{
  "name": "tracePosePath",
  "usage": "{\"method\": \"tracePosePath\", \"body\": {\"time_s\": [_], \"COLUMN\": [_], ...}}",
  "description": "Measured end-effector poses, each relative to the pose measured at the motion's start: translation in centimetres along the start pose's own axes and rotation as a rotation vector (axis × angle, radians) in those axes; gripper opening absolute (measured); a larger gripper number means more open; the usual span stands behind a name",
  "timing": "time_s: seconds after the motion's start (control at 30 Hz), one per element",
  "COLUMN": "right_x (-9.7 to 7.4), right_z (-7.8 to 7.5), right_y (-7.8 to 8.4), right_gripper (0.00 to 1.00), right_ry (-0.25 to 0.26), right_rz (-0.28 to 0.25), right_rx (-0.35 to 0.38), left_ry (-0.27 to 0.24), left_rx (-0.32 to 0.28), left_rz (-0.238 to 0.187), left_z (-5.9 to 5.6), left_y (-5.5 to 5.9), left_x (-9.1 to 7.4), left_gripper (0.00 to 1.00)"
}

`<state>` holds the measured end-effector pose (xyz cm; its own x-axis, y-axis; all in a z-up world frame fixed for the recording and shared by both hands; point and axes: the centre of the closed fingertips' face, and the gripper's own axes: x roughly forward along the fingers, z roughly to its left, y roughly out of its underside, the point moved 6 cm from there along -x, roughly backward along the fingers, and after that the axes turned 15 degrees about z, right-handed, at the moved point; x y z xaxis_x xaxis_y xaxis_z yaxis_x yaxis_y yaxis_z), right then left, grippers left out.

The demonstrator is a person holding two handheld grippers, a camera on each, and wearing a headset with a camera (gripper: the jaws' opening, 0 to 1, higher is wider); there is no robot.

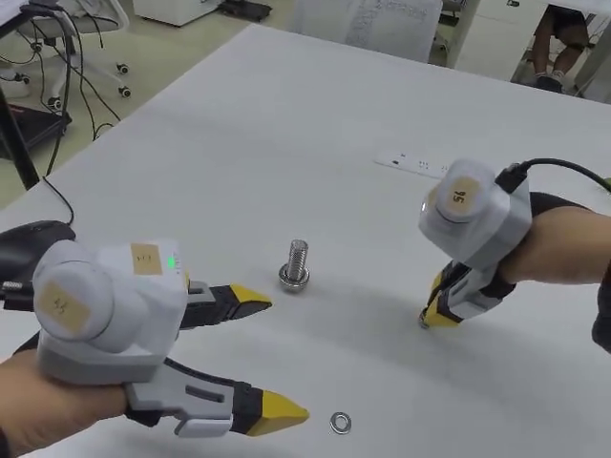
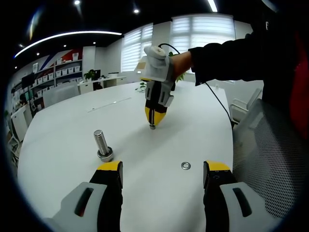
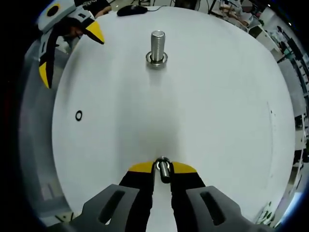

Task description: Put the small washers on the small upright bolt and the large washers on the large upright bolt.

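Observation:
The large upright bolt [image 1: 296,264] [image 2: 102,145] [image 3: 157,46] stands mid-table with a washer ring at its base. One loose washer [image 1: 341,422] [image 2: 186,166] [image 3: 78,115] lies flat near the front edge. My left gripper [image 1: 286,359] [image 2: 163,169] [image 3: 72,58] hovers open over the table, the loose washer just ahead of its jaws. My right gripper [image 1: 434,320] [image 2: 152,124] [image 3: 163,166] points down at the table, shut on a small metal piece that looks like the small bolt [image 3: 164,170] with a ring around it.
The white table [image 1: 286,143] stretches far back. A black mouse [image 1: 29,239] lies at its left edge and a printed paper strip [image 1: 415,164] behind the right gripper. A mesh chair [image 2: 270,159] stands beside the table. Cables and chairs stand on the floor at left.

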<state>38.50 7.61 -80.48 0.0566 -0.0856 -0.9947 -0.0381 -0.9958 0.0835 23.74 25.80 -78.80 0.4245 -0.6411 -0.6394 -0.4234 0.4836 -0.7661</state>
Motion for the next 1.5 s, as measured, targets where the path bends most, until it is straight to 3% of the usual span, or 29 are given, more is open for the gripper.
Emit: {"method": "tracePosePath", "body": {"time_s": [0.93,1.5], "right_x": [-0.3,-0.3], "right_z": [0.5,0.1], "right_y": [-0.3,0.7], "right_gripper": [0.18,0.25], "right_ry": [0.006,0.008], "right_rz": [-0.018,-0.022], "right_rx": [0.002,0.024], "left_ry": [0.001,0.001], "left_rx": [0.001,0.004], "left_rz": [0.0,0.0], "left_z": [-0.3,-0.5], "left_y": [-0.1,-0.2], "left_x": [-0.1,-0.2], "left_gripper": [0.67,0.67]}}
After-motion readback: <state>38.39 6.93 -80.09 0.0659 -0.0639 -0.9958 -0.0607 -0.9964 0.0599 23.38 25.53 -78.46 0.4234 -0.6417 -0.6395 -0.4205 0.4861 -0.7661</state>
